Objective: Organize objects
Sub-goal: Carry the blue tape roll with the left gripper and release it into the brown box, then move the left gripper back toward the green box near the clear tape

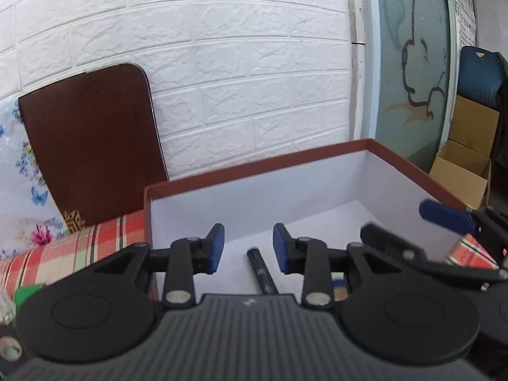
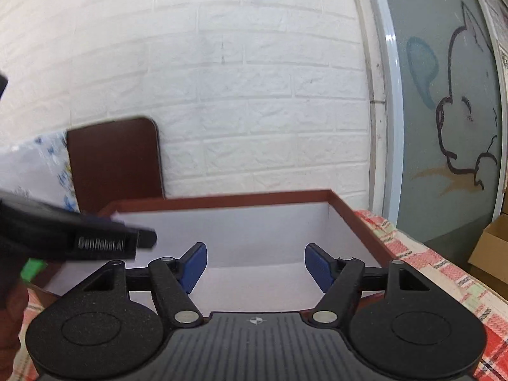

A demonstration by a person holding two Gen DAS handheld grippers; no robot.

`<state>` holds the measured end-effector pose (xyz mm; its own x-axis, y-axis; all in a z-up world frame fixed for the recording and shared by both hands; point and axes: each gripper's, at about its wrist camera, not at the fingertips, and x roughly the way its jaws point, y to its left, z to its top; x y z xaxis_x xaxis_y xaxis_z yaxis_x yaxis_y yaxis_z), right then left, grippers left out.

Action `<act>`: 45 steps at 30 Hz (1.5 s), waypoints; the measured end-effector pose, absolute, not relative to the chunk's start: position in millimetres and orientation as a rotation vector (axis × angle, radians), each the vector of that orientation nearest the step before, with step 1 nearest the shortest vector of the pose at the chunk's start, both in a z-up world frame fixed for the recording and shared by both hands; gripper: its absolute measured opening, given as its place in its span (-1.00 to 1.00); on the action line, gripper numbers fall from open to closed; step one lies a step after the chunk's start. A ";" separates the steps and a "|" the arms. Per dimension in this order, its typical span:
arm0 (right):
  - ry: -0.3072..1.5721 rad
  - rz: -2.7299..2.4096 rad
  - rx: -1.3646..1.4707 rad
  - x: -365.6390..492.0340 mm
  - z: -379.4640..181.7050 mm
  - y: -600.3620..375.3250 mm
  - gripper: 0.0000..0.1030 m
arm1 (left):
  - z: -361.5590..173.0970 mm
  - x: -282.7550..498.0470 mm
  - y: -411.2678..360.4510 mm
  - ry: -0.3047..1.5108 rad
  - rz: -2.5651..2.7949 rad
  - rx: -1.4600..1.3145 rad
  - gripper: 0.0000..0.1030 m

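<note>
Two grippers sit over the open box [image 1: 317,171], both pointing into its white interior. Left gripper [image 1: 248,247]: fingers narrowly parted, nothing between the blue pads [image 1: 217,244]; a dark pen-like stick [image 1: 262,273] lies on the box floor just below and ahead of the gap, its near end hidden behind the gripper body. Right gripper [image 2: 255,266]: jaws standing wide, nothing between them, bare white floor beyond. Judgement: this is the release stage of a drop-off, stick already in the box. To do it well, lift each gripper straight up before pulling back, so a pad does not catch the near rim, which lies close under both bodies. The two tools are close together; in the right wrist view the left one crosses the left edge, blurred, so their true spacing is probably tight but I cannot fix it. Box walls are low, red-edged. Checked cloth [image 2: 444,273] runs right of the box; free room there. Farther back, a brown board [image 1: 92,146] leans on the white brick wall [image 1: 238,63].
</note>
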<state>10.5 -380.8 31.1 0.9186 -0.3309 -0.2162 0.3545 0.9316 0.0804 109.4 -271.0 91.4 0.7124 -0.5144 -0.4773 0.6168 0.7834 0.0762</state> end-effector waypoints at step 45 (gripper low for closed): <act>0.518 0.042 -0.028 -44.3 -3.4 -195.5 0.32 | 11.5 56.9 -18.4 0.747 -0.132 0.147 0.13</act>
<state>-44.3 -195.5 -3.4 0.8680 0.0331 -0.4955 -0.0473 0.9987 -0.0163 56.9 -18.4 11.5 0.7264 -0.0667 -0.6840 0.1711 0.9815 0.0860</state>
